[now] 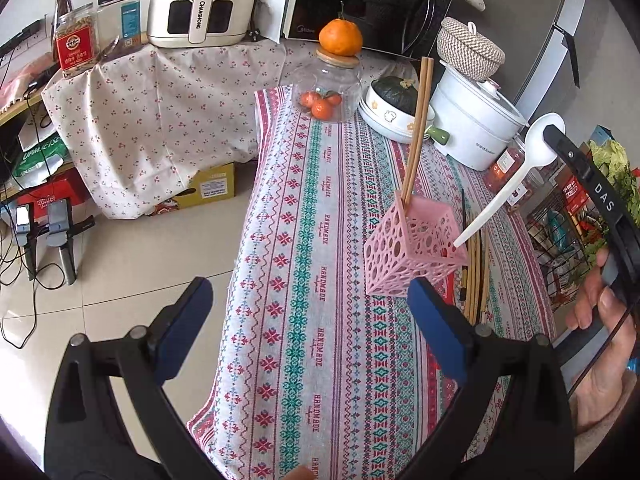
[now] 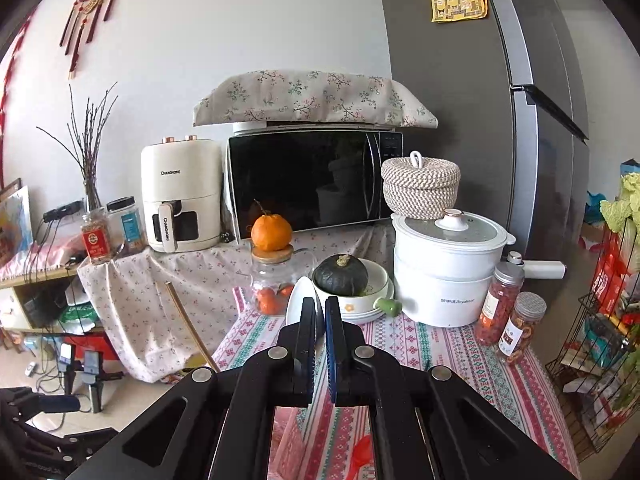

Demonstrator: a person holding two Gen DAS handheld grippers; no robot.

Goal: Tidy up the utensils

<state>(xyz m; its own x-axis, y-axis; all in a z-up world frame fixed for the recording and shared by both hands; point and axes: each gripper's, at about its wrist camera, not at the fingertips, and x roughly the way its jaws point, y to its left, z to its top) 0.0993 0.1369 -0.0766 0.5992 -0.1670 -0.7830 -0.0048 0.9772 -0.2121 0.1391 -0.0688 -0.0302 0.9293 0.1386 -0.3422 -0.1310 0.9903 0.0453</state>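
I am holding the left gripper (image 1: 310, 322) over the near part of the surface (image 1: 304, 216), its jaws standing wide apart with nothing but patterned cloth between them. The pink basket (image 1: 408, 252) is sitting just beyond the right jaw, tilted in this view, with a pair of chopsticks (image 1: 418, 128) leaning up out of its far corner. More chopsticks (image 1: 476, 280) are lying flat on the cloth just right of the basket. I am gripping the white spoon (image 1: 516, 176) by its bowl in the right gripper (image 2: 320, 320), jaws closed tight on it; its handle tip is reaching down to the basket's right rim. In the right wrist view the spoon's bowl (image 2: 300, 300) is showing on edge between the jaws.
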